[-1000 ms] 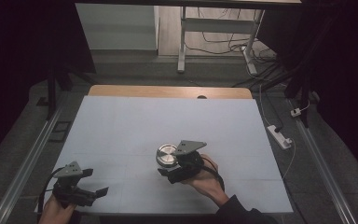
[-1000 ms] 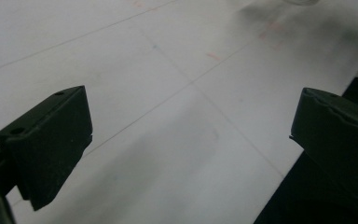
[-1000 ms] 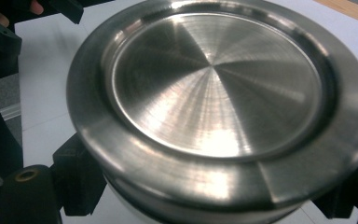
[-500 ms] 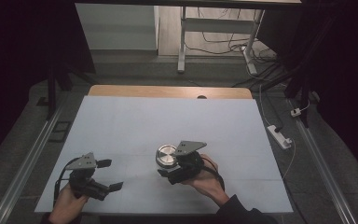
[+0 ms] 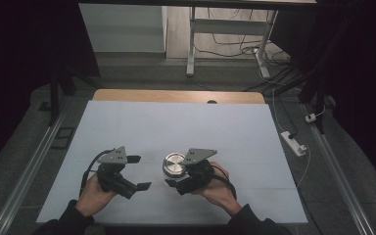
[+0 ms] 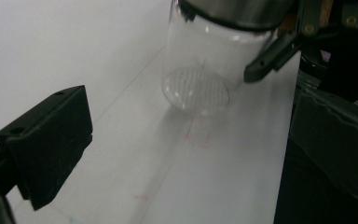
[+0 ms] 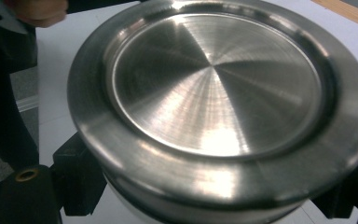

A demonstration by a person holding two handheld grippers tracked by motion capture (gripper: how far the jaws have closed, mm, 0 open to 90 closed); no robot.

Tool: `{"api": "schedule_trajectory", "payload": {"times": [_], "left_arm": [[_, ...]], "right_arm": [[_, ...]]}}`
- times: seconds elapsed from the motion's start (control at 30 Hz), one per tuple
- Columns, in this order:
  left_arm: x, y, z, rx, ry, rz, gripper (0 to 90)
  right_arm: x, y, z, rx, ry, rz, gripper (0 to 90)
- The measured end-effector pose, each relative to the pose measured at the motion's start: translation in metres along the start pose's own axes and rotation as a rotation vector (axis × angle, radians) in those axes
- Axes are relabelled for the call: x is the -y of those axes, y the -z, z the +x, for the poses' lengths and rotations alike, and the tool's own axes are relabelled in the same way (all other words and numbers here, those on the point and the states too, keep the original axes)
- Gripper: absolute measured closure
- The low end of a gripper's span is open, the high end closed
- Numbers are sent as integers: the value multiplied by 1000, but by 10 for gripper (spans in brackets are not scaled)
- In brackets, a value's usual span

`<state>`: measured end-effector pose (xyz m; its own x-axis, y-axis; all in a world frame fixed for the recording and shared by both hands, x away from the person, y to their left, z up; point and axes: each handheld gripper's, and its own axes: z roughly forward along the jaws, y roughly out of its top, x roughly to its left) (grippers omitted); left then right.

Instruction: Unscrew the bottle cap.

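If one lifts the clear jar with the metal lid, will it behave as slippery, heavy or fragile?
The clear round jar with the brushed metal lid looks empty, so it is probably light. Its smooth wall may slip between the pads of the right tool, which is shut on it below the lid. If it is glass, it could break when dropped; the material is not certain.

High view looks forward and down over the table (image 5: 186,122); both gripper views sit close (sharing the jar (image 6: 205,70)).
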<state>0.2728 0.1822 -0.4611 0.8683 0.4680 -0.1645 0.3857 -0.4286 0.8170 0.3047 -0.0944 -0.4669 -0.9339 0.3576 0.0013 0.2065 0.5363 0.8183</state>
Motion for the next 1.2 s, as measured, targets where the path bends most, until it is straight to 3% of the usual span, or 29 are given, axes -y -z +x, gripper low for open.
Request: {"api": "schedule_trajectory", "payload": {"times": [0.27, 0.3, 0.37, 0.4, 0.43, 0.5, 0.53, 0.57, 0.8, 0.93, 0.97, 1.0, 1.17, 1.2], "left_arm": [[-24, -12, 10, 71, -60, -19, 1], [-30, -16, 12, 107, -84, -21, 1], [-33, -17, 12, 124, -104, -16, 7], [-39, -22, 11, 154, -142, -4, 7], [-39, -22, 11, 154, -142, -4, 9], [-48, -28, 12, 194, -195, 9, 11], [-48, -28, 12, 194, -195, 9, 15], [-53, -32, 13, 236, -228, 7, 20], [-67, -48, 11, 344, -340, 39, 63], [-71, -55, 9, 363, -367, 53, 112], [-72, -58, 8, 371, -391, 63, 142], [-72, -59, 7, 359, -399, 64, 167], [-71, -59, 6, 314, -360, 34, 195], [-72, -61, 4, 270, -333, 29, 196]], "right_arm": [[0, 1, -1, -8, 4, -5, 151], [0, 1, -1, -14, 8, -2, 151], [0, 0, -1, -23, 9, 2, 152], [1, 0, -1, -28, 14, 4, 151], [1, -1, -1, -33, 17, 6, 152], [1, -1, 0, -45, 23, 9, 151], [1, -1, 0, -53, 28, 9, 152], [1, -1, 0, -61, 37, 9, 151], [1, -1, 0, -114, 60, 6, 151], [0, -1, 2, -134, 83, 10, 152], [0, 0, 2, -136, 86, 12, 151], [-1, 0, 2, -137, 92, 12, 151], [-1, 1, 0, -104, 75, 7, 151], [-1, 1, -1, -91, 68, 5, 152]]}}
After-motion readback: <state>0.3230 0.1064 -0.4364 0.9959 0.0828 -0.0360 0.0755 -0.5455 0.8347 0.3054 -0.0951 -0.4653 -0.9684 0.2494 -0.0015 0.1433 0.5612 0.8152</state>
